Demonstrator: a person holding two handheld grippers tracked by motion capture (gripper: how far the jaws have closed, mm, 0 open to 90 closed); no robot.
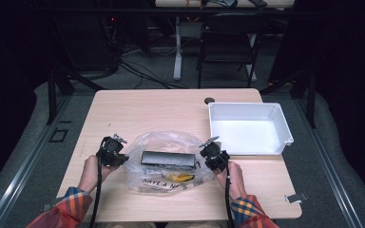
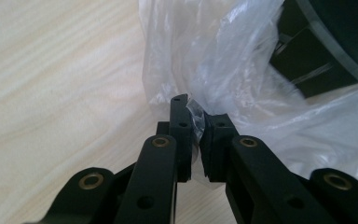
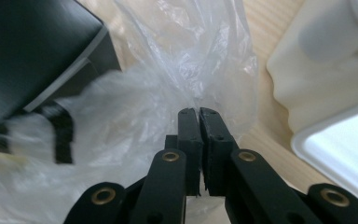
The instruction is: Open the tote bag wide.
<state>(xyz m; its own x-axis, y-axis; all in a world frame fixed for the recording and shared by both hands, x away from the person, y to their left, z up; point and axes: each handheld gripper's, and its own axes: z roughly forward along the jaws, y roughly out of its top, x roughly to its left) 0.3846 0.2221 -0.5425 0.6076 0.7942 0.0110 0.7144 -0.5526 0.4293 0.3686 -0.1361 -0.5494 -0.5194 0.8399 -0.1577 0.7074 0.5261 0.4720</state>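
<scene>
A: Thin clear plastic bag (image 1: pixel 168 161), crinkled and glossy, lying on the pale wood-grain counter (image 1: pixel 123 114) between the two pairs of jaws.

B: Pinched at both ends. Left gripper (image 2: pixel 195 122) closed on a fold of the film, a bit of plastic squeezed right between the black jaws. Right gripper (image 3: pixel 199 121) pressed together on the other edge, film bunched just ahead of the jaws.

A: Inside the bag, a flat black box (image 1: pixel 168 158), rectangular, hard-edged, matt. Seen up and to the right of the left jaws, up and to the left of the right jaws.

B: Also something yellow (image 1: pixel 180 177) under the film, shape hard to make out. Black print on the bag, cut off by folds, not fully readable.

A: Beyond the right jaws, to their right, a white plastic bin (image 3: pixel 335 93), smooth, with rounded corners.
</scene>
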